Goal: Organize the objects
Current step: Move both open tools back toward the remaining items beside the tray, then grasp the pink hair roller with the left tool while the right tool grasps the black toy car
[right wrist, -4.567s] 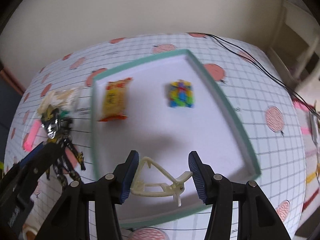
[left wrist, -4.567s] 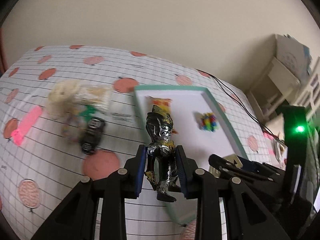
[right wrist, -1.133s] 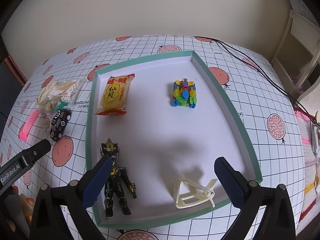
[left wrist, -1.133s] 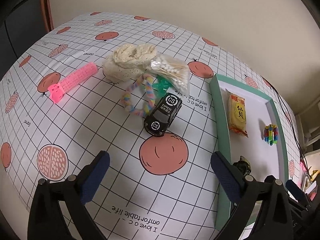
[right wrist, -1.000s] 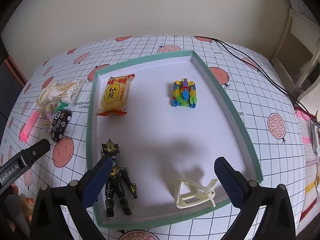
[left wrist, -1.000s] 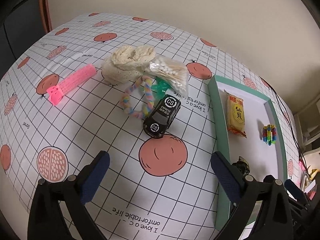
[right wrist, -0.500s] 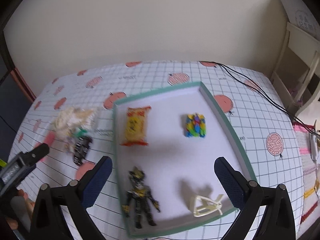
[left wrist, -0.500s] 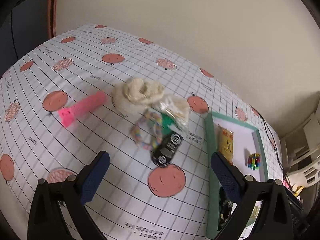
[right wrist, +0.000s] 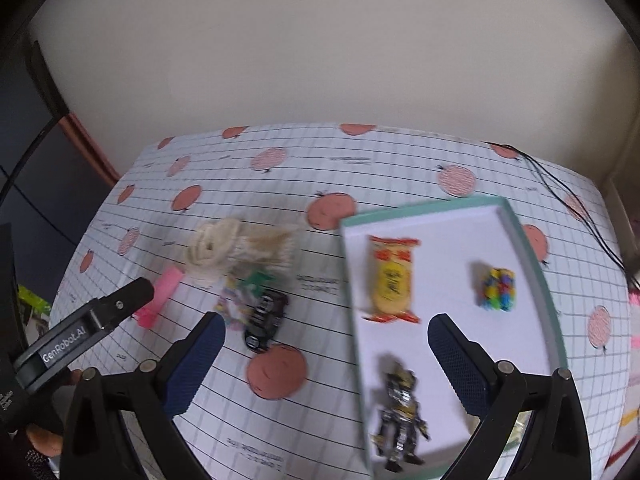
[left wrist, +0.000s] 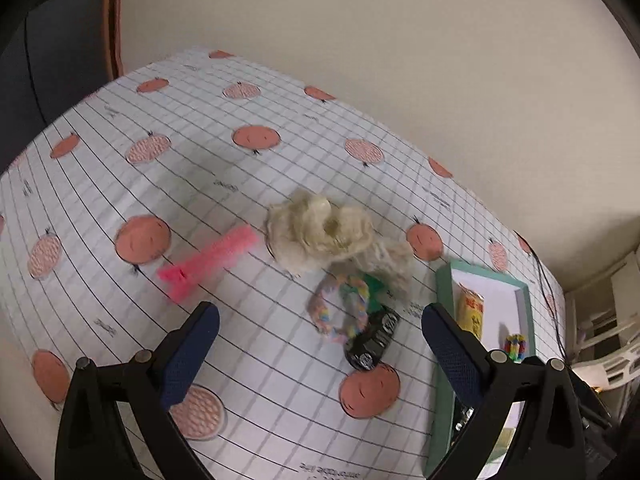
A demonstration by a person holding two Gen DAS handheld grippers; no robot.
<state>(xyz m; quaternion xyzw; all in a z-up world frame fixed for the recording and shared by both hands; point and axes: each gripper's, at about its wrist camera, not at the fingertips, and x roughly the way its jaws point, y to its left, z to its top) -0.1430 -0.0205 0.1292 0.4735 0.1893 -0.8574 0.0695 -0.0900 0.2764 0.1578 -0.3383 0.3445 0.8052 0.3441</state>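
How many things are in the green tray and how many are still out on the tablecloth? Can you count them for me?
In the tray: 4 (snack packet, colourful block toy, action figure, cream clip, mostly hidden)
On the tablecloth: 6 (toy car, pink comb, pastel braided ring, cream cloth, cotton swab bag, small green item)
Total: 10

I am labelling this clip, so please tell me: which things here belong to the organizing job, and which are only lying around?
Job: tray, snack packet, block toy, figure, toy car, pink clip, braided ring, cream cloth.

Lying around: black cable, white furniture.
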